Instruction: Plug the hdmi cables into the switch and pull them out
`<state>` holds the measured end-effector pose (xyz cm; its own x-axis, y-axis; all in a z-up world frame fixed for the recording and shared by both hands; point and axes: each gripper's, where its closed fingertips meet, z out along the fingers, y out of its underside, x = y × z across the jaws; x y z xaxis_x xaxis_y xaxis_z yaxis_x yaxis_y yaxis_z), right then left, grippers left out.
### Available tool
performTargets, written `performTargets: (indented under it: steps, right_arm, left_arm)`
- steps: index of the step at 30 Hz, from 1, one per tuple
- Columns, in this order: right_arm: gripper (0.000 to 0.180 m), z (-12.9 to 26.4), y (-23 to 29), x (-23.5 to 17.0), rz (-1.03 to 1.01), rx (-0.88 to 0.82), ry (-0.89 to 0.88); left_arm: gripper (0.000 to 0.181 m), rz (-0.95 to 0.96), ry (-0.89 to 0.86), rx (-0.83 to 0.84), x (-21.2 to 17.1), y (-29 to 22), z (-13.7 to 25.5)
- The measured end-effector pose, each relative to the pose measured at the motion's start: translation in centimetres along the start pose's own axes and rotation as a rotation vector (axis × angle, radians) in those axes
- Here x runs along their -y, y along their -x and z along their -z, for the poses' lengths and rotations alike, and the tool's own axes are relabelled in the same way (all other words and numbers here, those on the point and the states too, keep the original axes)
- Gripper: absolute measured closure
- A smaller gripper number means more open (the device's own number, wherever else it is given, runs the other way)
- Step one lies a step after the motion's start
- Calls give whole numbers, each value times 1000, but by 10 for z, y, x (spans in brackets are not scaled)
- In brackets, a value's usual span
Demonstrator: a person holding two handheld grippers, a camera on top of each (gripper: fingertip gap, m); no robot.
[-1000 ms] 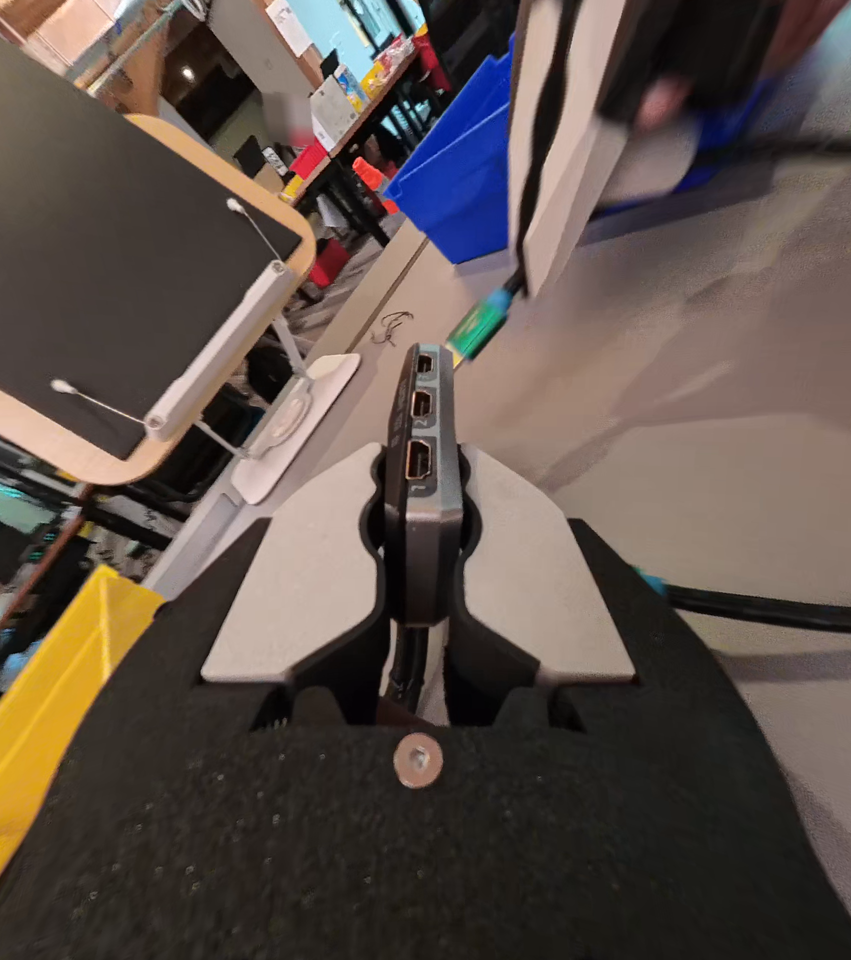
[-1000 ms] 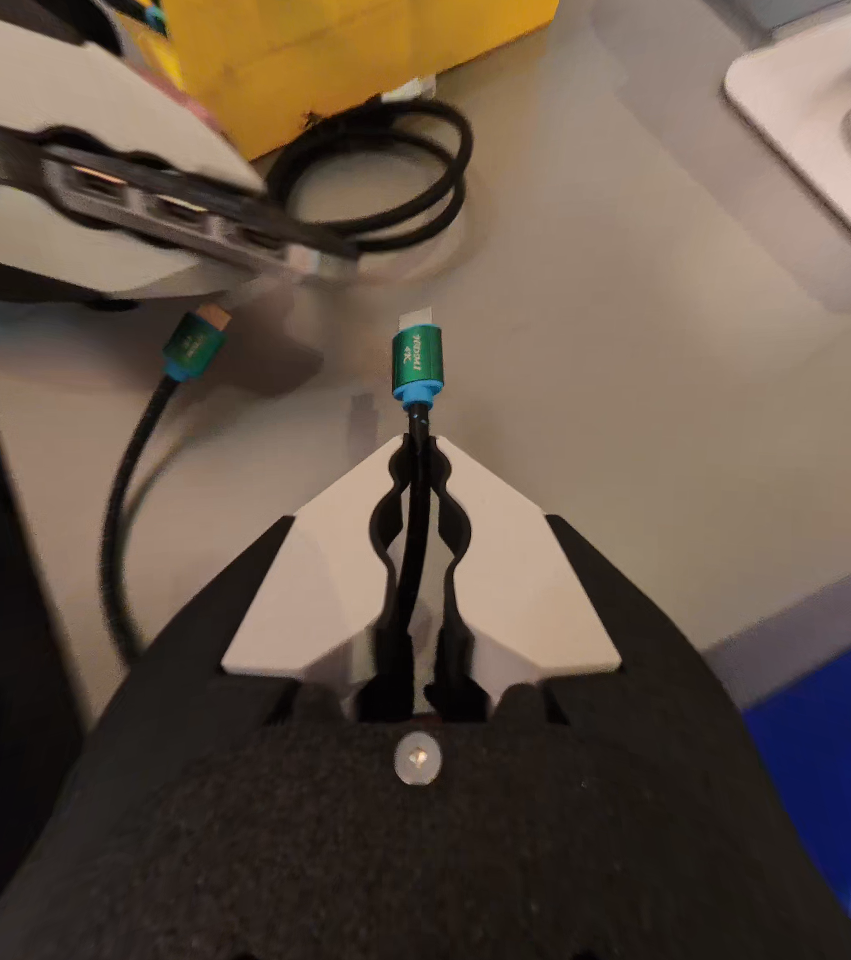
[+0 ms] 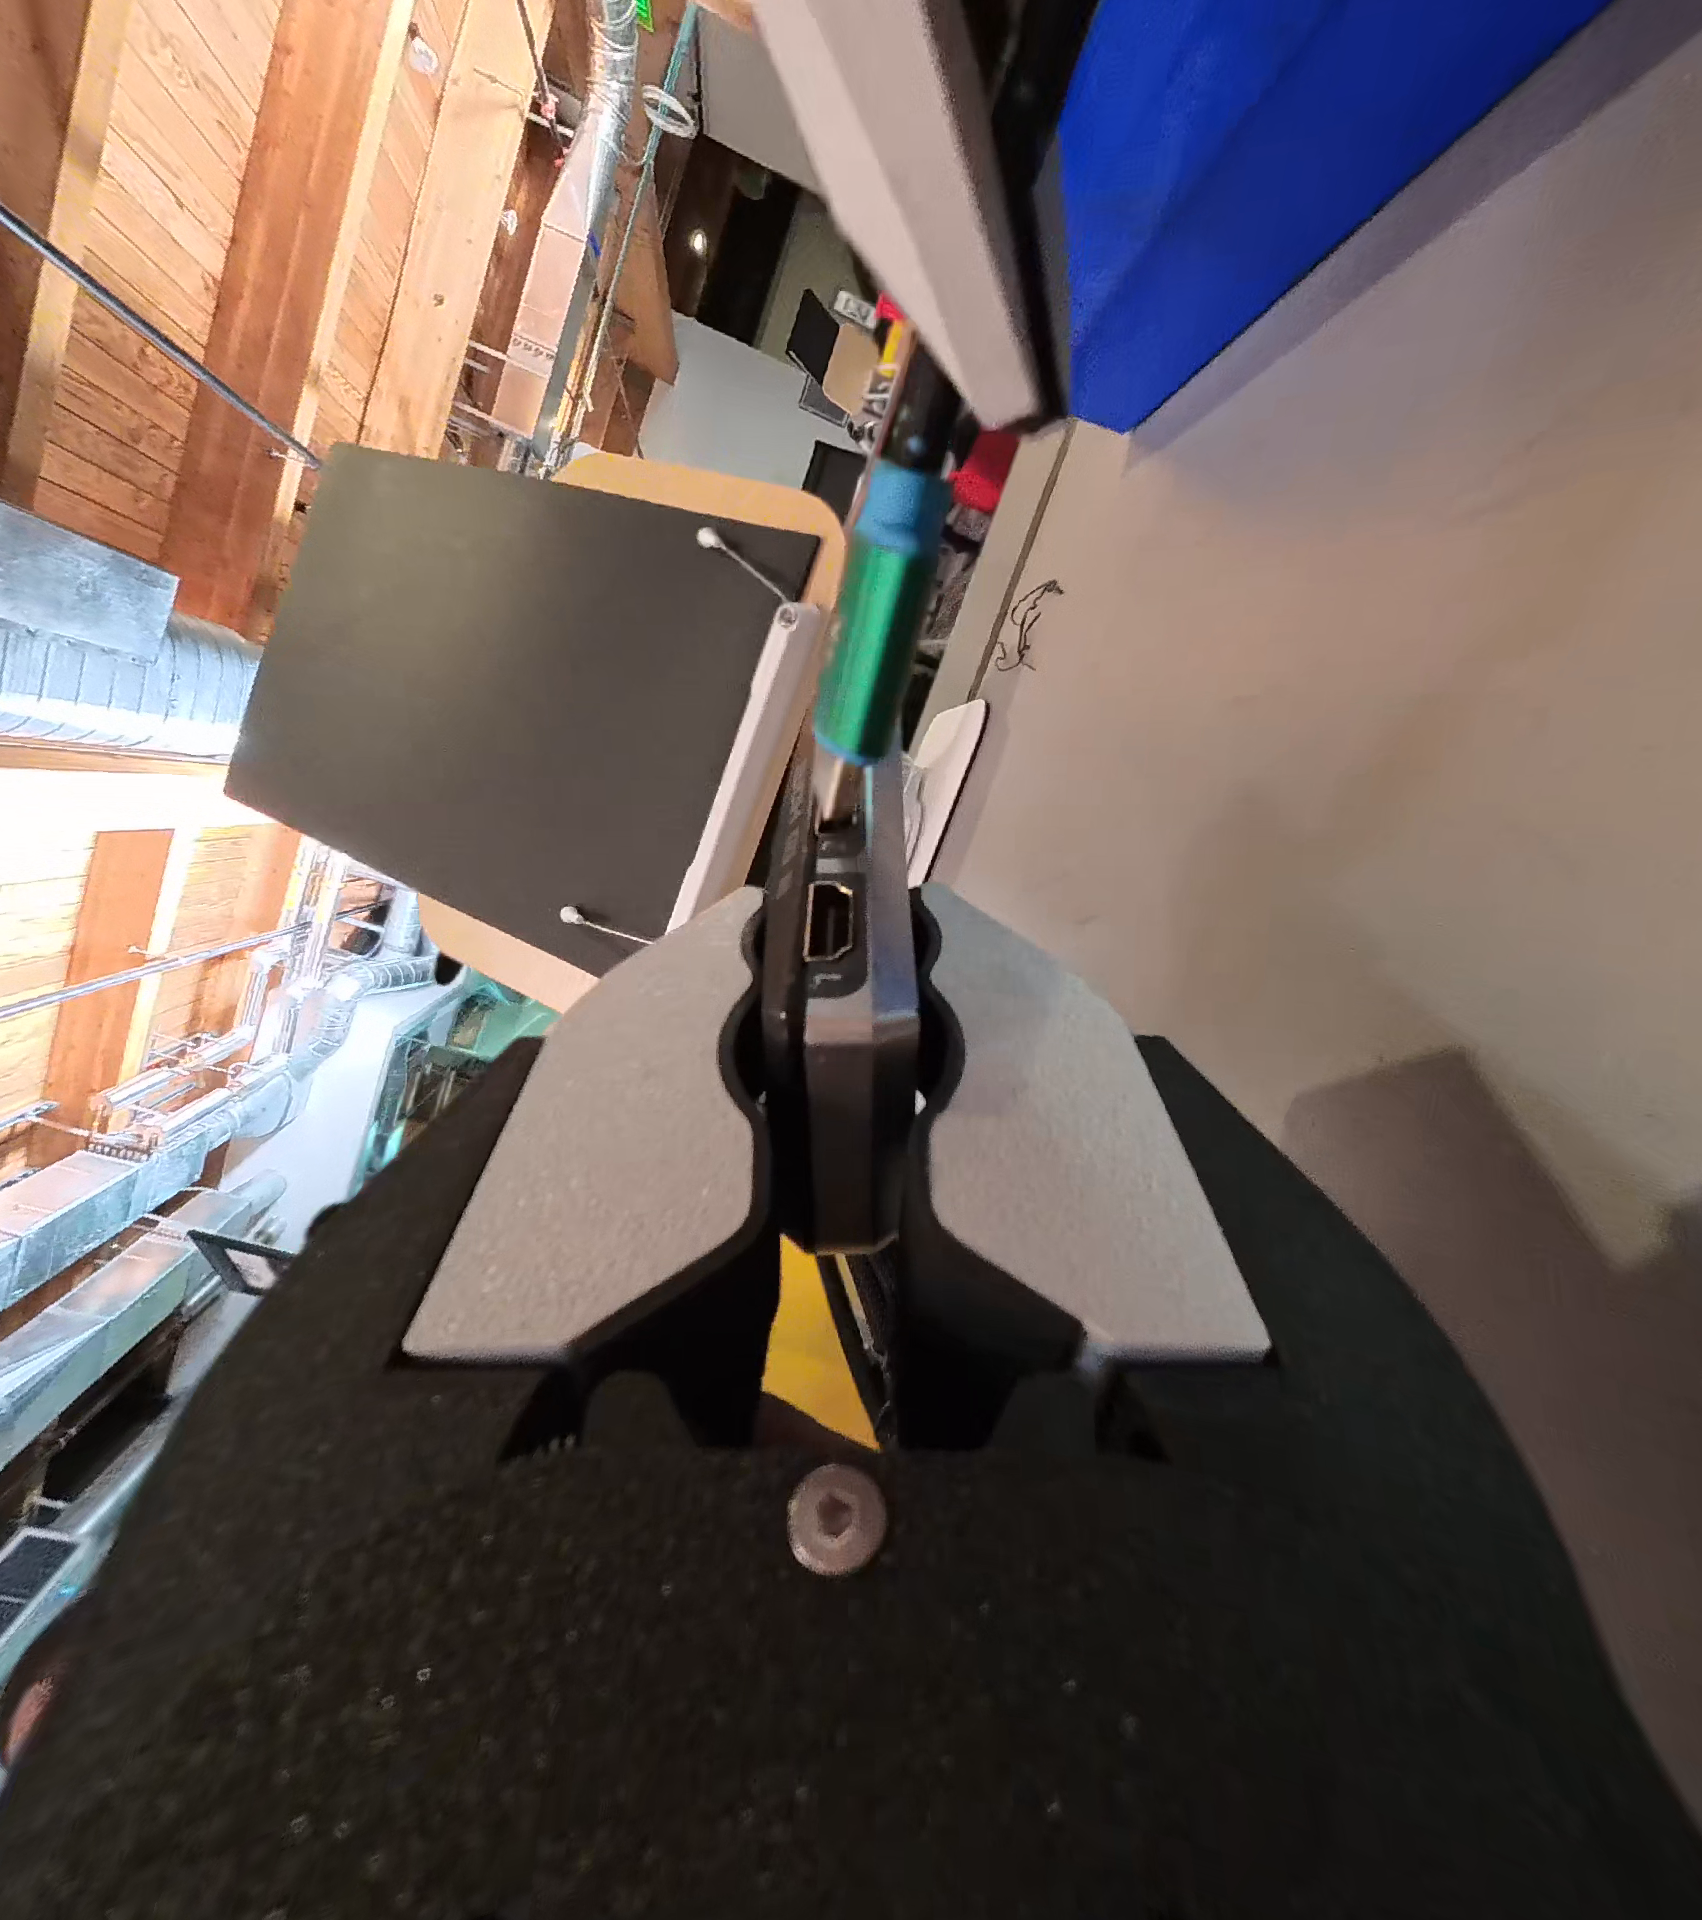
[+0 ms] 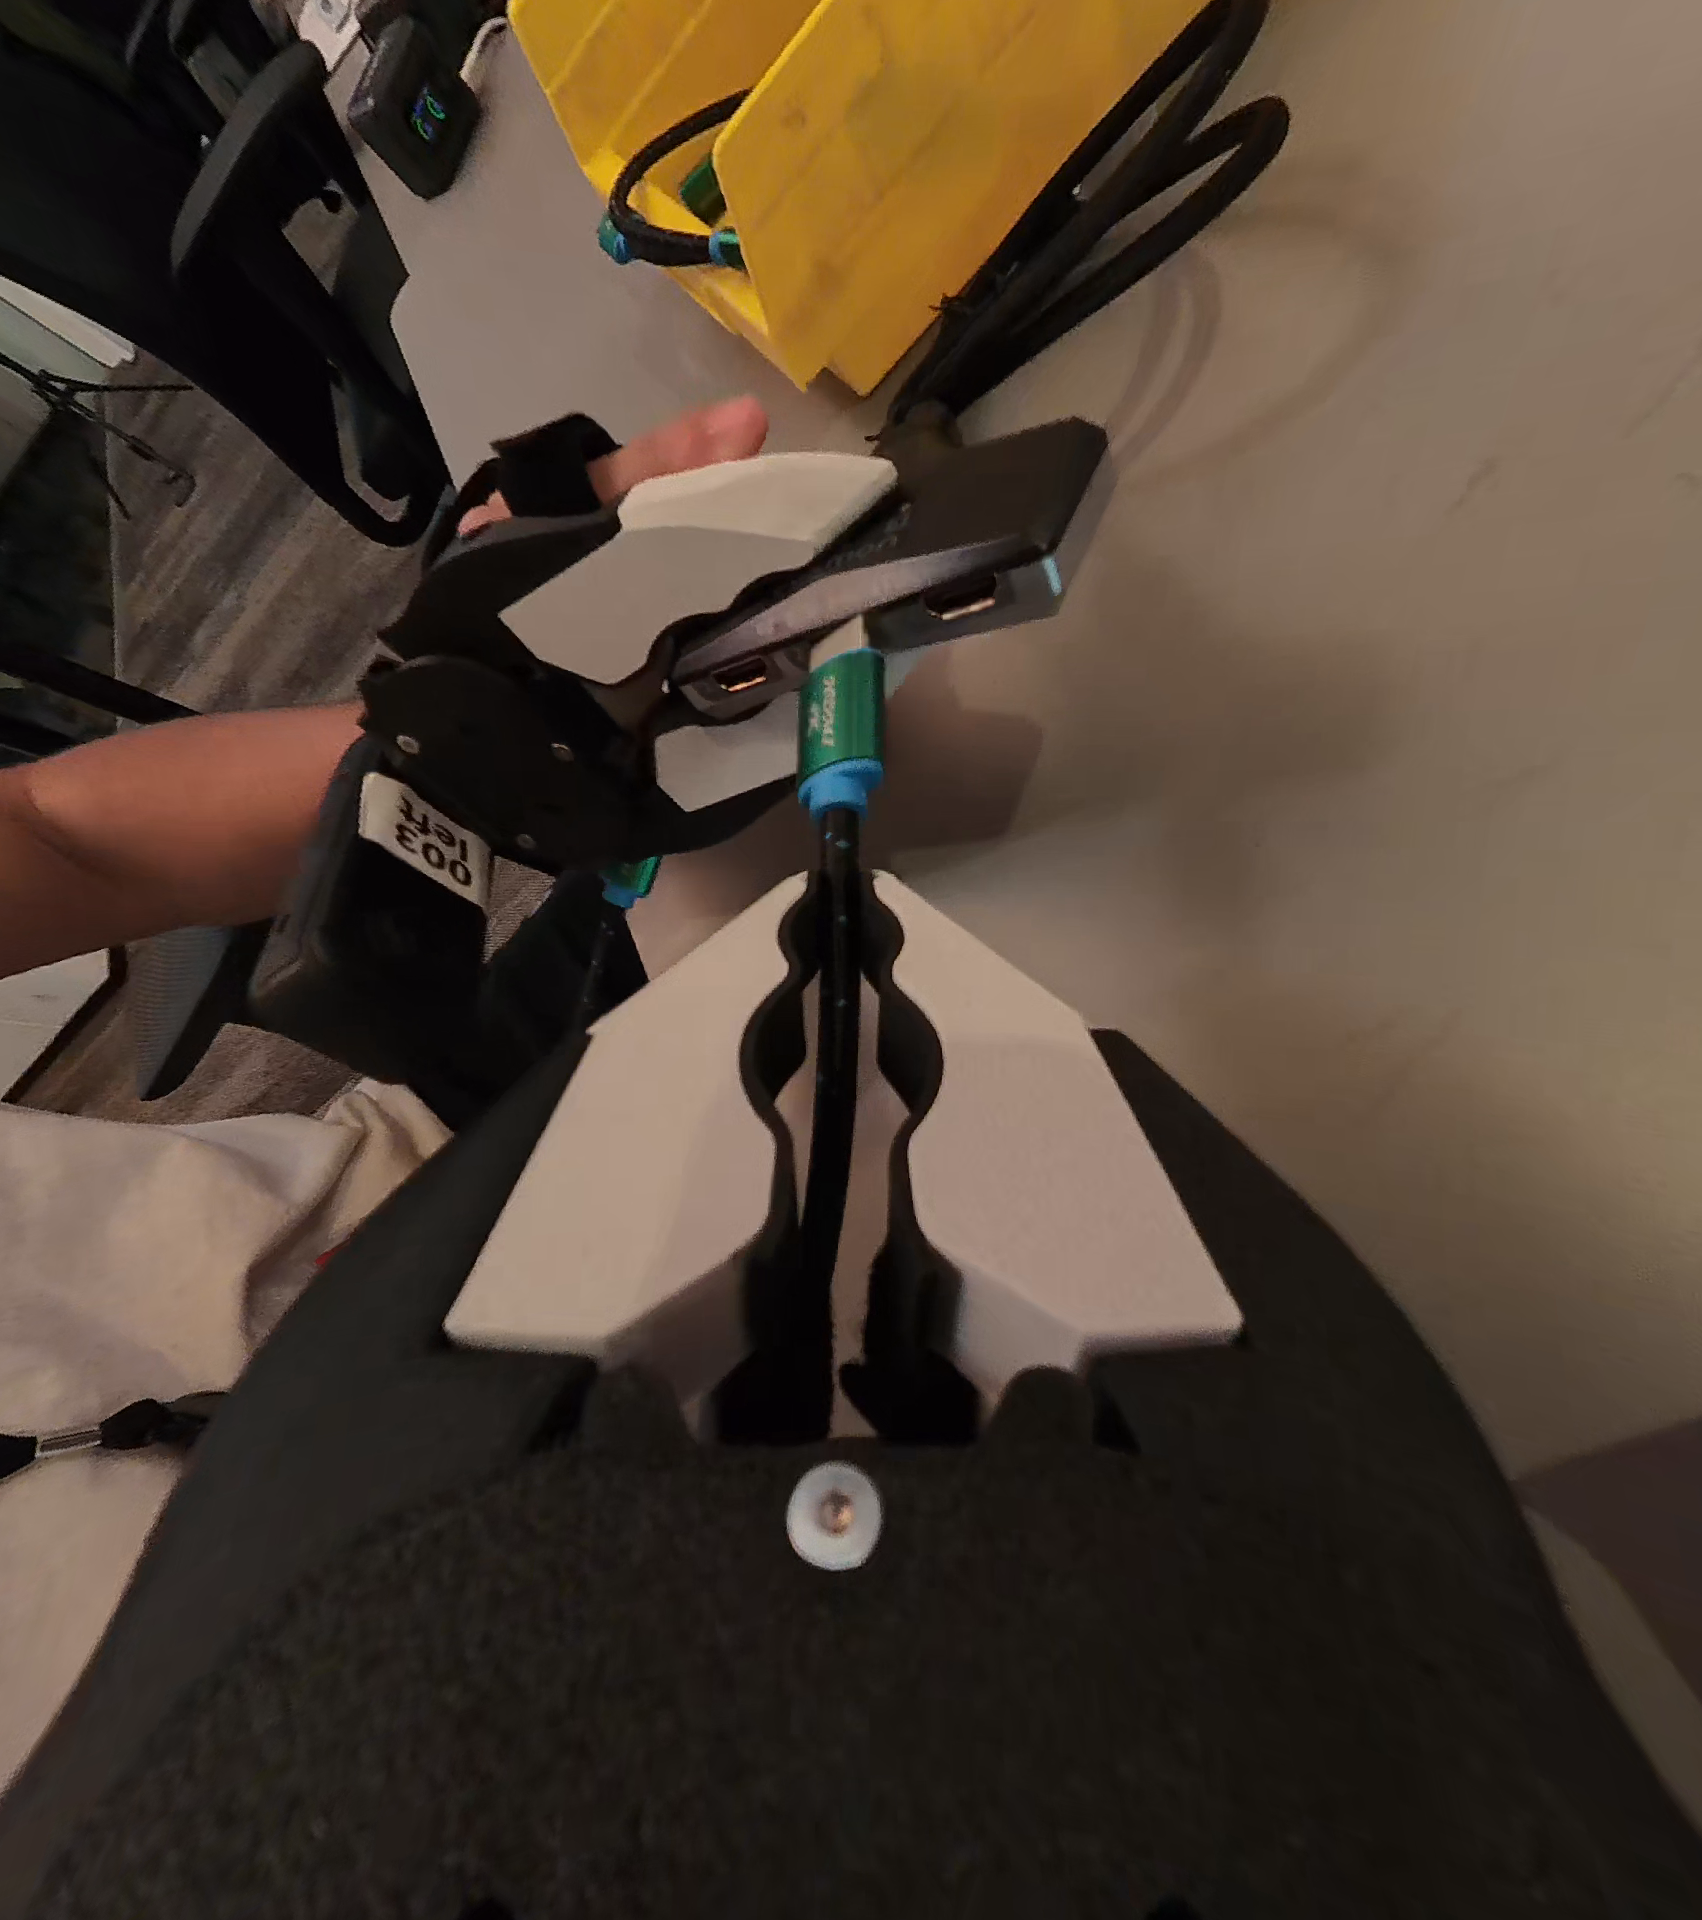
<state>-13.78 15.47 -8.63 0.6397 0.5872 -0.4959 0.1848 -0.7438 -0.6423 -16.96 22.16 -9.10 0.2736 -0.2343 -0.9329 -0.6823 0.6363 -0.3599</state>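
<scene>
My left gripper (image 3: 839, 914) is shut on the dark grey HDMI switch (image 3: 842, 1101) and holds it edge-up above the table. One empty port (image 3: 831, 925) faces me. My right gripper (image 4: 834, 894) is shut on a black HDMI cable (image 4: 831, 1039) just behind its green plug (image 4: 839, 717). The plug's metal tip sits at the middle port of the switch (image 4: 982, 520); how deep it goes I cannot tell. The plug (image 3: 868, 644) also shows in the left wrist view. The left gripper (image 4: 722, 540) shows in the right wrist view. A second green-plugged cable (image 4: 631, 883) hangs below it.
A yellow bin (image 4: 878, 156) with coiled cables stands on the grey table (image 4: 1449, 727) beyond the switch. A black cable loop (image 4: 1169, 177) lies beside it. A blue bin (image 3: 1346, 156) and a tilted black board (image 3: 514, 707) are in the left wrist view. A person's forearm (image 4: 99, 831) comes in from the left. The grippers' ends are close to 8 cm from one another.
The switch has been lifted and turned, and the right gripper has brought the green plug from clear of the switch up to its middle port.
</scene>
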Motion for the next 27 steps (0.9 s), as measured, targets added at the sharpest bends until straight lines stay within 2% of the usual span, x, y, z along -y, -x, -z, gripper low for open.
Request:
performTargets:
  steps: [8, 13, 19, 27]
  right_arm:
    - [174, -3, -2, -6, -40, 43, 15]
    - [175, -2, -4, 1, -116, 97, -42]
    - [175, -4, -7, 5, -174, 161, -91]
    - [174, -3, -7, 8, -266, 312, -155]
  left_arm:
    - [159, -83, 37, 48, -2, -2, -1]
    - [159, -173, 75, 94, -4, -1, -1]
    - [159, -175, 104, 119, -8, 2, -3]
    - [159, -221, 90, 163, -7, 6, -1]
